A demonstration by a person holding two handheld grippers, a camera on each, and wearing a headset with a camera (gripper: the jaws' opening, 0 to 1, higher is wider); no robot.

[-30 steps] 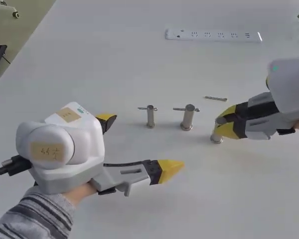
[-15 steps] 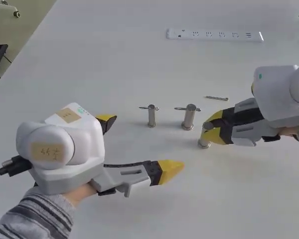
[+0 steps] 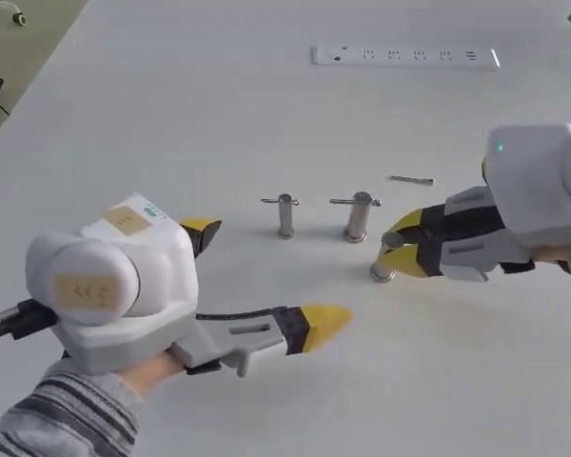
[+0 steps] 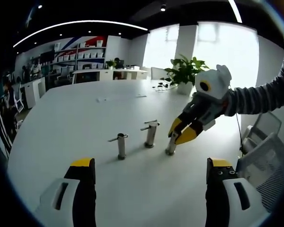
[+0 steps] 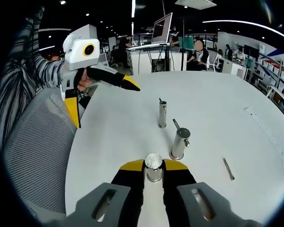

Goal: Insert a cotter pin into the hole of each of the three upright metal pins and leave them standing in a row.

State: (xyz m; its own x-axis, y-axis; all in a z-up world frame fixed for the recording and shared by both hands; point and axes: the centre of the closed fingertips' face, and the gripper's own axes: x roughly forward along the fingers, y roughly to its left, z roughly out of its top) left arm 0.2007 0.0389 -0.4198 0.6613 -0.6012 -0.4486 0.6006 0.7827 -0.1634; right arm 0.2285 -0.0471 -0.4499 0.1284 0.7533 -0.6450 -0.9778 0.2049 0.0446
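**Metal pin pinched in the right tool, beside two fitted ones**

White bench (image 3: 219,105) carries three short metal pins in a loose row. The right tool (image 3: 392,245) comes in from the right of the head view with its yellow-tipped jaws pressed onto the gripped pin (image 3: 383,270), holding it just under its flat round head. That pin leans a little, its foot at the bench surface; whether it bears fully on the bench cannot be told. In the right gripper view its head sits squarely between the two jaw tips.

Just beside it, apart from it, stands the middle pin (image 3: 357,217), upright, and further along the end pin (image 3: 285,215), also upright. Each of these two has a thin cotter pin (image 3: 341,203) through the hole near its top, sticking out sideways.

One loose cotter pin (image 3: 411,179) lies flat on the bench beyond the row, near the right tool but clear of it.

The left tool (image 3: 266,274) is held low in the near left of the head view, jaws spread wide and gripping nothing, pointed toward the row and well apart from it. A sleeve with grey stripes (image 3: 67,419) shows behind it.

At the far edge of the bench lies a white power strip (image 3: 404,57).
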